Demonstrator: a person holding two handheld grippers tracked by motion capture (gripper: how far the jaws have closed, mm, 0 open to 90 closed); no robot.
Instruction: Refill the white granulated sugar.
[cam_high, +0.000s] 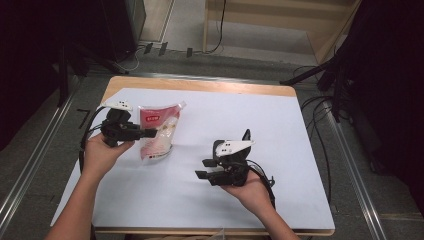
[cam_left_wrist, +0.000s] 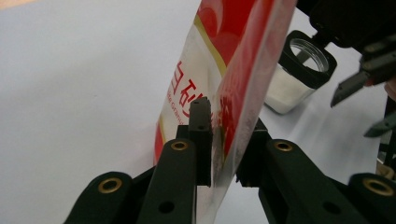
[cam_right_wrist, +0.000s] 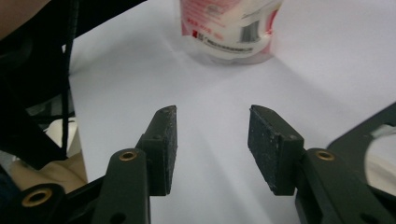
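Jaws of the left gripper (cam_left_wrist: 219, 140) are pinching the edge of the red-and-clear pouch (cam_high: 157, 131), which is standing upright on the white table (cam_high: 280, 125); the right gripper (cam_right_wrist: 212, 147) is hovering nearby, jaws parted and grasping nothing.

My left gripper (cam_high: 150, 133) and right gripper (cam_high: 202, 169) are both matte black, each topped by a pale grey three-cornered plate dotted with small dark marks. Black cables trail from their bodies and loop back past my wrists. Seen close in the gripper views, my jaws are angular black links joined by brass-coloured rivets with small round holes beside them, ending in flat rectangular pads (cam_right_wrist: 265, 140) whose rough faces show pale speckles. My forearms are bare, with no sleeves showing.
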